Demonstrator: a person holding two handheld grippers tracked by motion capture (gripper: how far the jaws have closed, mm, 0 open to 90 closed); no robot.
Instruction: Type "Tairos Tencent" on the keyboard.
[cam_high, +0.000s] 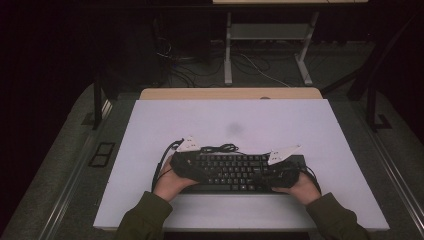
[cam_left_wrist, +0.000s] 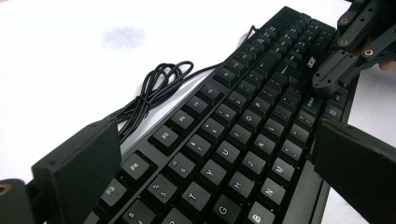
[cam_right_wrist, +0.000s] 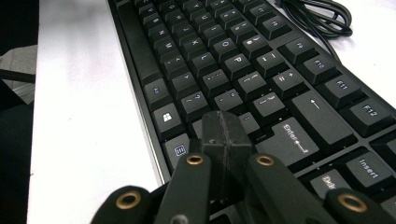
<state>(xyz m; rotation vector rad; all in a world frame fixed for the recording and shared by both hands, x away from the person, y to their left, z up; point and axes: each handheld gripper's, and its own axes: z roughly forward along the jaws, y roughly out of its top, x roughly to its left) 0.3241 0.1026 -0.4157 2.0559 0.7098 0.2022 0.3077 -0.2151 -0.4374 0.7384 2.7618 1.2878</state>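
Sleeved forearms enter the high view from 6 o'clock, one hand at each end of a black keyboard that lies on the white counter near its front edge. Its long axis runs from 9 o'clock to 3 o'clock across the person's front, so each end falls to its own hand: the left tool sits over the 9 o'clock end, the right tool over the 3 o'clock end, and neither is clearly nearer than the other. In the left gripper view the left tool has its jaws wide apart, one on the far edge side by the function row and one toward the near edge, with the letter keys between them; the jaws seem to straddle the keyboard's short width without pinching it yet, though contact cannot be told. In the right gripper view the right tool has its jaws together, their joined tip hanging just above or resting on the keys beside Enter, gripping nothing. A bundled black cable lies on the counter at 12 o'clock from the keyboard's far edge, just beside it. Judging from this, any lift or slide would turn on that left-to-right axis, both ends needing to move together.
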